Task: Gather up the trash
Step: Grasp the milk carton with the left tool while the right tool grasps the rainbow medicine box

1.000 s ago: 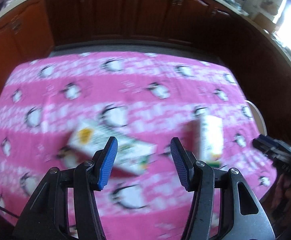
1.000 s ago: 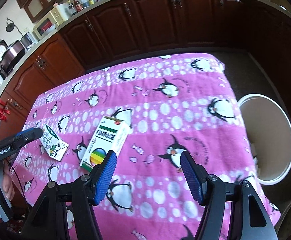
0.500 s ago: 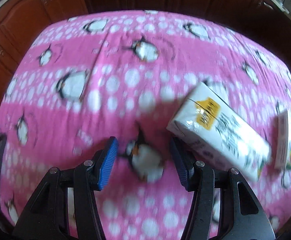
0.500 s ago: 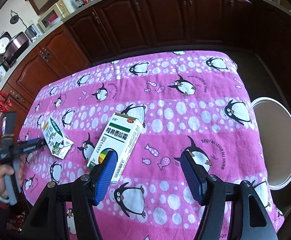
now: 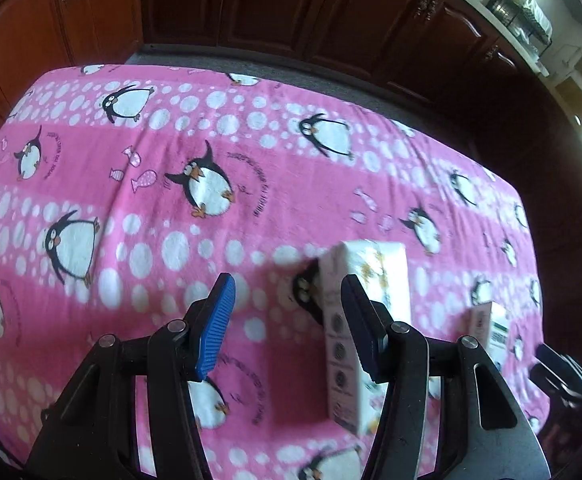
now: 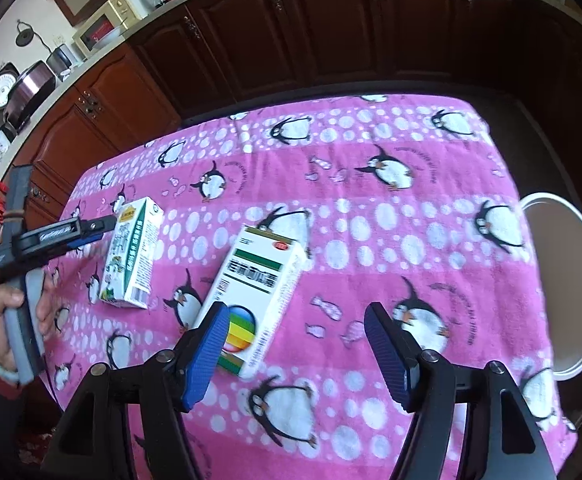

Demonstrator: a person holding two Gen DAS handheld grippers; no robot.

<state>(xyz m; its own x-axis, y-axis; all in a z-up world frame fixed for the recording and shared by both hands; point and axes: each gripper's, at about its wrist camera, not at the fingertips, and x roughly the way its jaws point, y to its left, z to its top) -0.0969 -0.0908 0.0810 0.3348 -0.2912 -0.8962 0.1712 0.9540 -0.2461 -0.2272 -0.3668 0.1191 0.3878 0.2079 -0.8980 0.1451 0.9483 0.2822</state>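
A small white and green drink carton (image 6: 133, 250) lies on the pink penguin tablecloth (image 6: 371, 216). In the left wrist view the carton (image 5: 365, 300) lies just behind my right finger. My left gripper (image 5: 289, 320) is open and empty beside it; it also shows in the right wrist view (image 6: 91, 230), at the carton's far end. A white medicine box (image 6: 257, 292) with a rainbow circle lies to the right of the carton, and its end shows in the left wrist view (image 5: 495, 330). My right gripper (image 6: 297, 352) is open and empty, its left finger over the box's near end.
A round white bin (image 6: 567, 292) stands beside the table's right edge. Dark wooden cabinets (image 6: 331, 32) run behind the table. The counter at the back left holds a microwave (image 6: 105, 30), bottles and cookers. The right gripper's tip (image 5: 563, 376) shows at the table's right edge in the left wrist view.
My left gripper has swung over the cloth to the carton's end, so the carton now lies behind my right finger. My right gripper has moved closer to the medicine box.
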